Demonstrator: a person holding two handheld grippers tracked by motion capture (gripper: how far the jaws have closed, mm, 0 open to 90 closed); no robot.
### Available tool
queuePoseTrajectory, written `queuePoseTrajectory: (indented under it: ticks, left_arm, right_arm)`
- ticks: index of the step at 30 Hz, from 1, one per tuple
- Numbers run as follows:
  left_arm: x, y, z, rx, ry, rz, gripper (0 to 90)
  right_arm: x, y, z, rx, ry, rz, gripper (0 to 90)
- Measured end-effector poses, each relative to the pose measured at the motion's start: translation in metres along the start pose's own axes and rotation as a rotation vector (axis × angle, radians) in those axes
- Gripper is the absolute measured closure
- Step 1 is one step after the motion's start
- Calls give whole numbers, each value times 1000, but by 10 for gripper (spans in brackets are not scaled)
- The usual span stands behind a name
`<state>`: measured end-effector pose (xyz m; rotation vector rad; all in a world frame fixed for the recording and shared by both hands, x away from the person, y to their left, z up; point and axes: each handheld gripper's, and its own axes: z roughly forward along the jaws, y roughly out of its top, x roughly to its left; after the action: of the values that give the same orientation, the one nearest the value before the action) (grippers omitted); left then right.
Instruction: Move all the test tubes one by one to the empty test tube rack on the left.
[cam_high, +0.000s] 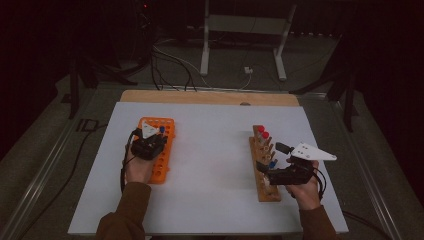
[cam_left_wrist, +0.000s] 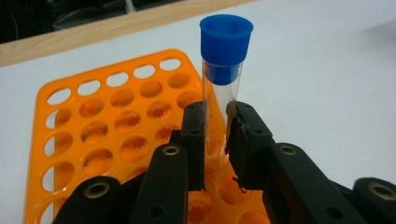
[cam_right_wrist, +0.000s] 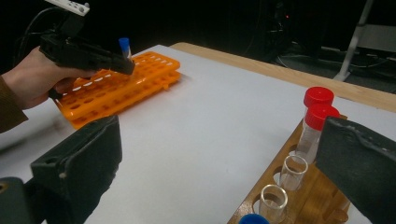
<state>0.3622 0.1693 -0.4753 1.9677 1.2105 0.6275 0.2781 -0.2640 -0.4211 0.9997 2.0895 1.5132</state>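
Standing by the table (cam_high: 210, 200) rn. Left hand-held gripper (cam_left_wrist: 215, 140) is pinching a clear tube w/ a blue cap (cam_left_wrist: 226, 39), pads clamped on the glass below the cap so the top stays free. The tube stands upright over the orange rack (cam_left_wrist: 116, 116), bottom end down among the holes near the rack's right edge; can't tell if it's seated or just hovering in the hole. Makes sense to hold it vertical, otherwise it wouldn't drop straight in. Rest of that rack looks empty afaict, just rows of open holes.

Right hand-held gripper (cam_high: 270, 172) has its jaws spread wide w/ nothing between them, parked over the wooden rack (cam_right_wrist: 289, 196), prob lined up for the next grab. That rack holds two red-capped tubes (cam_right_wrist: 317, 114) at the far end, a couple of open uncapped glass tubes (cam_right_wrist: 293, 171) nearer, and another blue cap (cam_right_wrist: 254, 219) poking up at the near end.
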Motion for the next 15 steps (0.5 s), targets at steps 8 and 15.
queuePoseTrajectory:
  ticks: [8, 15]
  left_arm:
    - [-1, -1, 1, 54, 6, 13, 771]
    - [-1, -1, 1, 50, 5, 7, 743]
  right_arm:
    - [-1, 0, 0, 0, -1, -1, 9]
    - [-2, 0, -1, -1, -3, 1, 10]
